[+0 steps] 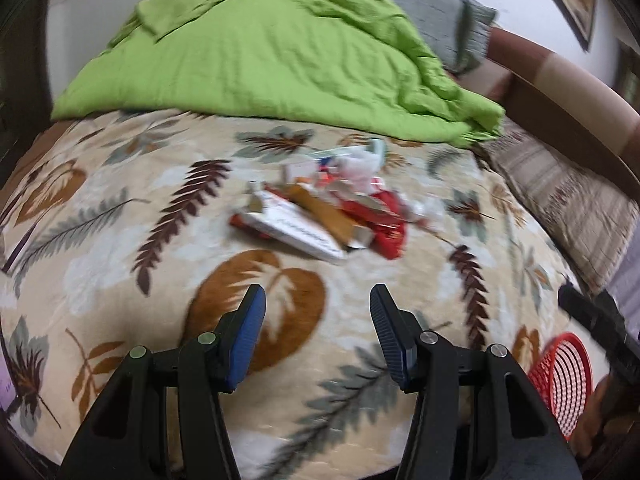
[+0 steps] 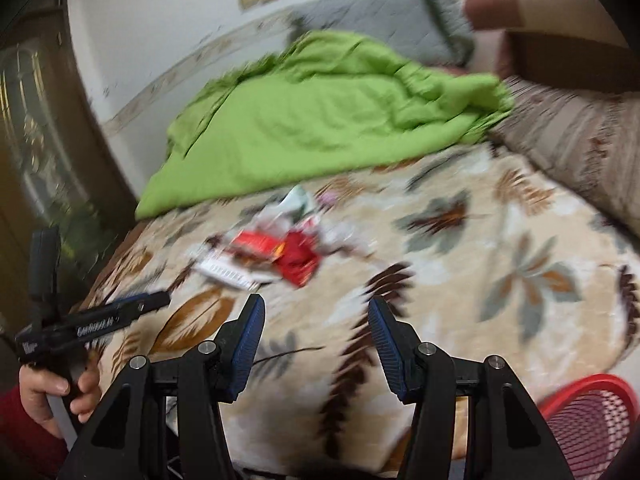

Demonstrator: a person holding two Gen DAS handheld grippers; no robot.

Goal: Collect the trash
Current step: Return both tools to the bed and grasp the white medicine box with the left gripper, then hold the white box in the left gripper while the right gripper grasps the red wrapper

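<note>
leaf-print bed (image 1: 120, 240) | trash pile (image 1: 320, 212) on it | red basket (image 2: 592, 412) at edge

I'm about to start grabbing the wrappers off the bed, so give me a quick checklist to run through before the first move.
1. Left gripper open and holding nothing: ok.
2. Right gripper open and holding nothing: ok.
3. Trash pile in view ahead of both grippers, lying on the leaf-print blanket: ok.
4. Red basket within view on the right near edge to take the trash: ok.
5. Pile clear of the green quilt: ok, the quilt lies behind it, apart.
6. Which single wrapper lies loose on top: cannot tell, both views are blurred.
</note>
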